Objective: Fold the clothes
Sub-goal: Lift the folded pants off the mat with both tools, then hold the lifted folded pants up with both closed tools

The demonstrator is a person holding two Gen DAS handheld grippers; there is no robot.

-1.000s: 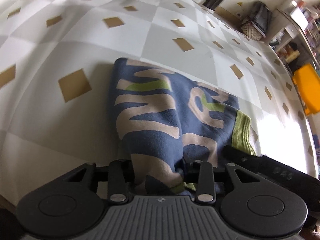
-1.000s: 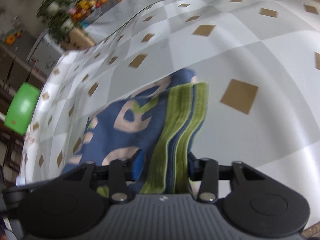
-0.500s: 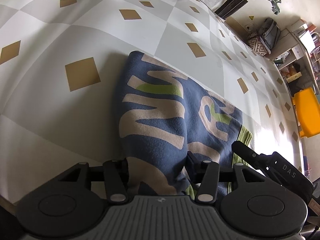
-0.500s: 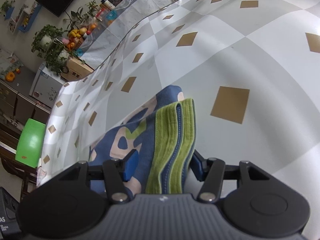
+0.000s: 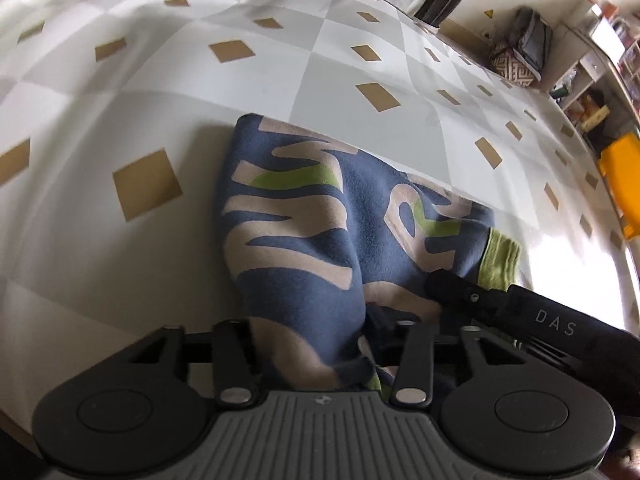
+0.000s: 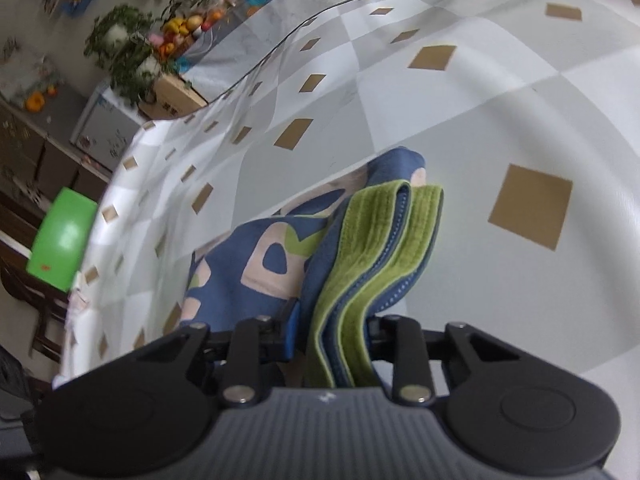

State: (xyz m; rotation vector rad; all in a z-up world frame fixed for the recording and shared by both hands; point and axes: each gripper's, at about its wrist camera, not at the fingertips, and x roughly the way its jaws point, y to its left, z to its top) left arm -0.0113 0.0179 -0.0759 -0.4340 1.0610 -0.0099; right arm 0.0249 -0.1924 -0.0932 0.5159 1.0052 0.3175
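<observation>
My left gripper (image 5: 316,344) is closing on a bunched blue fold of the garment (image 5: 304,240), which lies on the checked tablecloth (image 5: 360,80). My right gripper (image 6: 332,332) is closing on its green ribbed hem (image 6: 384,248). The right tool's black arm crosses the cloth's near corner. An orange bin (image 5: 622,184) stands beyond the table's edge.

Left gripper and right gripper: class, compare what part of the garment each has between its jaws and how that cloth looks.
The left gripper has plain-edged navy cloth with beige lettering between its jaws; the right gripper has the green ribbed hem, stacked in several layers. The left's cloth hangs as one rounded bunch; the right's shows flat, striped edges. Both are closing on the same blue garment, over the checked tablecloth.
</observation>
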